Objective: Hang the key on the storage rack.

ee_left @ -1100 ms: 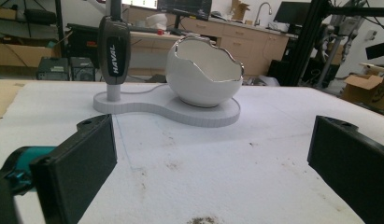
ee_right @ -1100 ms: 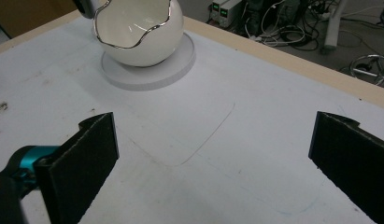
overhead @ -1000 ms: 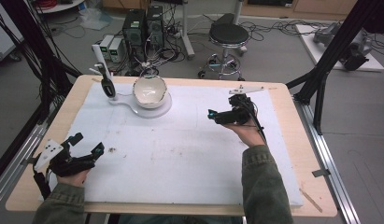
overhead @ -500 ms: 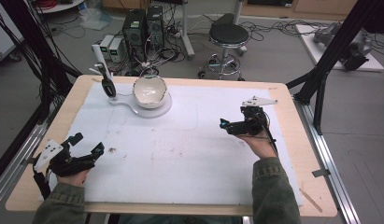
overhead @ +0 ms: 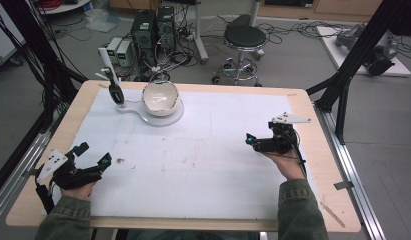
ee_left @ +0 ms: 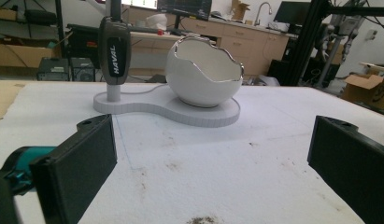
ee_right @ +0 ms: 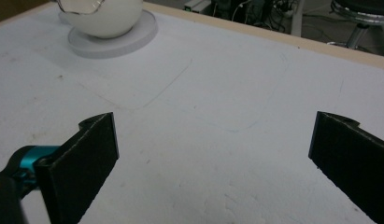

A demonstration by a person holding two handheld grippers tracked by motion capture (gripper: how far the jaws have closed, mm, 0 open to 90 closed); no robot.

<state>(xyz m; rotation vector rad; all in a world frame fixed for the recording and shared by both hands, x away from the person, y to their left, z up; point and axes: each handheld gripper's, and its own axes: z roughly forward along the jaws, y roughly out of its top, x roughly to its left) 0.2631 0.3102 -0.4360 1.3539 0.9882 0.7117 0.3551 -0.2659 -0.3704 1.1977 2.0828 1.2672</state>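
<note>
Two grippers: one in each hand, both low over the white mat (overhead: pixel 193 165), well apart from each other.
Left gripper (overhead: pixel 90 156): at the near left corner of the table (overhead: pixel 303 100), held by the left hand (overhead: pixel 75 182); its jaws stand wide apart with nothing between them, and in the left gripper view (ee_left: pixel 213 163) only bare mat lies between the two black jaws.
Right gripper (overhead: pixel 250 140): at the right side of the mat, held by the right hand (overhead: pixel 288 165), with the grey three-cornered plate on top; its jaws are also spread wide and empty, as the right gripper view (ee_right: pixel 213 158) shows.
Bowl (overhead: pixel 160 97): white, shaped like a broken eggshell with a jagged silver rim, upright on the round part of a flat white base (overhead: pixel 165 117) at the far left of the mat.
Dark handle (overhead: pixel 114 90): stands upright on the small end of the same base, just beside the bowl; the word HAVAL is printed on it in the left gripper view (ee_left: pixel 114 51).
Mat surface: some small brown stains near the left gripper.
Stool (overhead: pixel 244 37): on the floor behind the table.
</note>
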